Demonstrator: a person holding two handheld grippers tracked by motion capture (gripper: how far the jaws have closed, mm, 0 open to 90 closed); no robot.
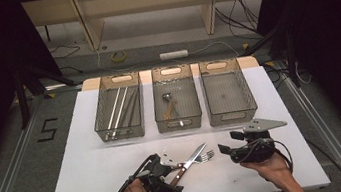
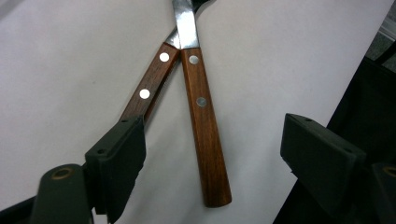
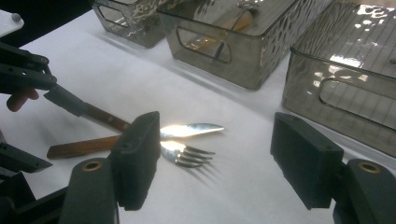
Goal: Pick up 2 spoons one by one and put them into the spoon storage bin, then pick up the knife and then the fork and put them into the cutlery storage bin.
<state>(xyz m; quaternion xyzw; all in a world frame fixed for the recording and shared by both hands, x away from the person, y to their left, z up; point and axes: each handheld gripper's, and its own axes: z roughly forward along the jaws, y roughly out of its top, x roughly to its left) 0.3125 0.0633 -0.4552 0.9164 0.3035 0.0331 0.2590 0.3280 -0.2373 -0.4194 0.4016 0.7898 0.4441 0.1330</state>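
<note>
Your knife (image 2: 205, 135) and fork (image 2: 148, 91) both carry reddish-brown wooden handles, smooth with a low sheen, each set with two bright metal rivets (lower centre of the left gripper view). Their blade and tines are polished metal, glaring white under the light. Your left gripper (image 2: 212, 149) has matt black pads that look like plastic. The table (image 1: 95, 182) is matt white, and the three bins (image 1: 229, 99) at upper centre are glossy, smoky translucent plastic.
</note>
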